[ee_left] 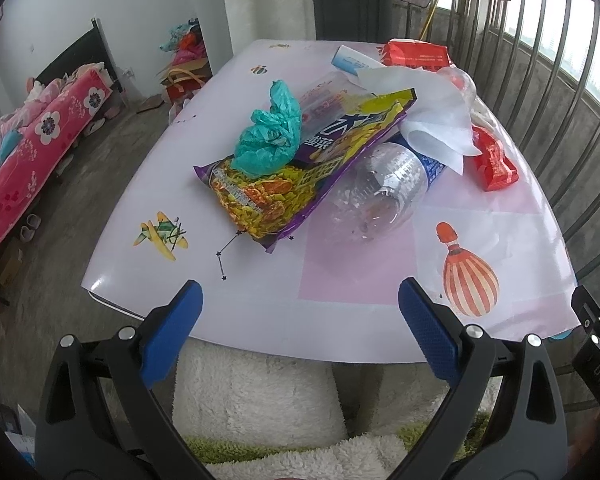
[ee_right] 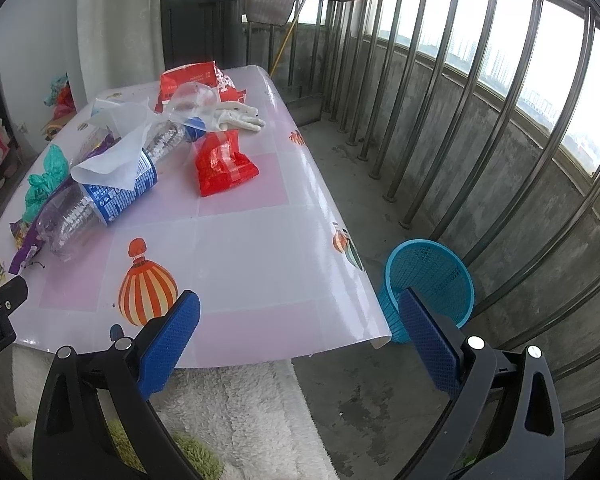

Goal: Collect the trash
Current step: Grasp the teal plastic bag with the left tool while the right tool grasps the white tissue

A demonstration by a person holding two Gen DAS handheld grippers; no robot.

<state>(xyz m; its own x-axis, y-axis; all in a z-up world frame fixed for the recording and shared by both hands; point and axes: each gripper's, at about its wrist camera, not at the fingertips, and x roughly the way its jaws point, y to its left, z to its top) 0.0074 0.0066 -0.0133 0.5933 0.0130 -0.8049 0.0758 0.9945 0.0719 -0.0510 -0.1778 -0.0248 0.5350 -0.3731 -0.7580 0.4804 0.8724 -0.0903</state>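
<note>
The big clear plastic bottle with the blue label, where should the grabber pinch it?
Probably around the bare ribbed body of the clear plastic bottle with the blue label near its base, which points toward the near table edge. The white tissue drapes its upper part, and the purple and yellow snack bag leans along one side. The open right gripper could come from the uncovered side.

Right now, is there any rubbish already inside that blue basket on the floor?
No, the blue basket beside the table shows only its own mesh walls and bottom, with nothing lying in it.

Both wrist cameras sat near table (ee_left: pixel 260 312) front edge, looked forward; right one angled toward basket (ee_right: pixel 428 280); shared trash pile.
</note>
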